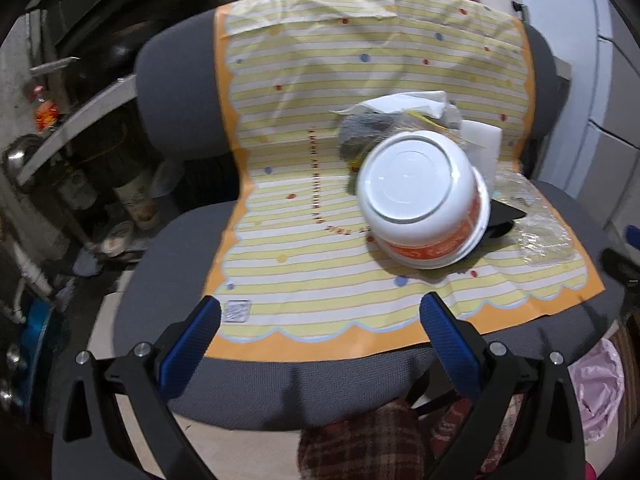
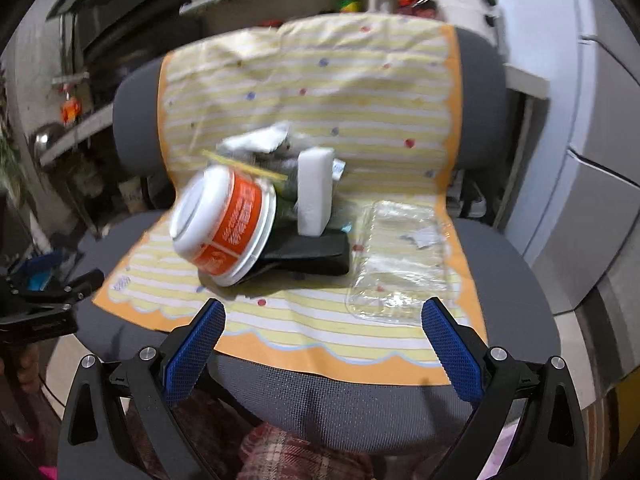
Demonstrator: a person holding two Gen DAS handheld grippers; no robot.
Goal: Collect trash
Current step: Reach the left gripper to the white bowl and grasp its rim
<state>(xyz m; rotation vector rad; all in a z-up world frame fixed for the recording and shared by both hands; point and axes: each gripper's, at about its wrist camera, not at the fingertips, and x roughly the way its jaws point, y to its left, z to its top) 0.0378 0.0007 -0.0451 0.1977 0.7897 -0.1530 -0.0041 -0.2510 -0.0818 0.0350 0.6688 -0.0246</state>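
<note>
Both hand-held grippers, left (image 1: 320, 320) & right (image 2: 324, 322), hang wide apart, empty, bc trash pile w/ tipped bowl (image 1: 420, 200) sits ungrabbed on chair (image 1: 280, 392).

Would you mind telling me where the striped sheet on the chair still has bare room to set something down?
The striped sheet is bare left of the tipped bowl, out to its orange border, and along the front scalloped edge. The right side is crowded: the white block, black pouch, clear plastic tray and crumpled wrappers behind.
</note>
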